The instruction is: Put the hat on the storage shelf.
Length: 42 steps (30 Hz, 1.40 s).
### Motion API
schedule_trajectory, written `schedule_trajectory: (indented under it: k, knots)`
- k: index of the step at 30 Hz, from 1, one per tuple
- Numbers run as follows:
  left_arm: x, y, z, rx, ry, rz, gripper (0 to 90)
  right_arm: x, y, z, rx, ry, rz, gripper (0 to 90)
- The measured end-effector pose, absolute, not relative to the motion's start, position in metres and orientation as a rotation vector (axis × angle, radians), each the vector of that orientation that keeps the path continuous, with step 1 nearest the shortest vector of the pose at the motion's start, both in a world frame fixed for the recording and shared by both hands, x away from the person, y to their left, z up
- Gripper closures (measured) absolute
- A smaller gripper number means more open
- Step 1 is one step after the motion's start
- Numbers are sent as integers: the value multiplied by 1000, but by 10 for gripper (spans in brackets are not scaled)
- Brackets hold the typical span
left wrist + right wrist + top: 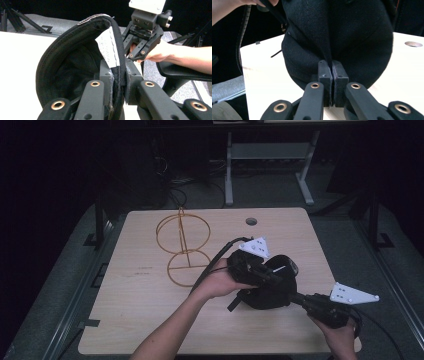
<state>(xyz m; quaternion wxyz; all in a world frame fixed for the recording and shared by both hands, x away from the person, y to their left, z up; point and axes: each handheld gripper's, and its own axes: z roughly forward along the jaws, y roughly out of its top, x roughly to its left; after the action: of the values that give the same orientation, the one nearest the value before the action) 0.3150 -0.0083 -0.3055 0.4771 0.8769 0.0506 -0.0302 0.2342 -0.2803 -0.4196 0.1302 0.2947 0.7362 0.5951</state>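
Black cap (pixel 267 290): dark fabric, held between two grippers just above the bench, at about 4 o'clock from the bench centre in the high view. Inside face shows in the left gripper view (pixel 75 65), with a stitched sweatband and a white label (pixel 108 47) sewn to the band. Outer crown shows in the right gripper view (pixel 342 35), a seam running down to the jaws.

Bench (pixel 140 300): pale wood top, rounded corners, a round cable hole (pixel 251 221) at 12 o'clock near the far edge (also seen in the right gripper view (pixel 413 44)).

Wire stand (pixel 183 247): golden-orange wire, one upright ring over a flat ring base, at 10 o'clock from the cap and well apart from it.

Left gripper (pixel 267 276): held in the person's left hand (pixel 220 281), reaching in from 9 o'clock of the cap. Its jaws are clamped on the cap's rim band, one pad inside and one outside, beside the label (left gripper view (pixel 119 82)).

Right gripper (pixel 292 296): held in the right hand (pixel 342 337), coming in from 4 o'clock of the cap. Its jaws are pressed nearly together, pinching a fold of the crown fabric at the seam (right gripper view (pixel 332 75)). It also appears across the cap in the left gripper view (pixel 135 53).

Cables: a black one (pixel 215 257) trails from the left gripper across the bench.
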Motion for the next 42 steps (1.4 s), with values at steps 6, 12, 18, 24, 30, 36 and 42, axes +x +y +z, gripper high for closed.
schedule_trajectory:
  k: [6,12,18,24,30,36,42]
  knots:
    - [315,0,-309,2156,166,-45,736,236,-282,-417,889,2139,1749,881]
    - [315,12,-303,2167,208,-30,546,241,-285,-411,953,2159,1762,883]
    - [314,29,-298,2161,247,-12,481,246,-292,-400,989,2182,1726,883]
    - [309,45,-298,2157,257,16,473,248,-296,-385,983,2196,1707,883]
    - [307,62,-305,2158,280,33,468,252,-301,-375,996,2216,1710,883]
    - [303,78,-317,2160,308,47,464,255,-306,-369,1018,2215,1722,883]
    - [299,89,-331,2165,324,47,459,257,-310,-360,1024,2201,1725,883]
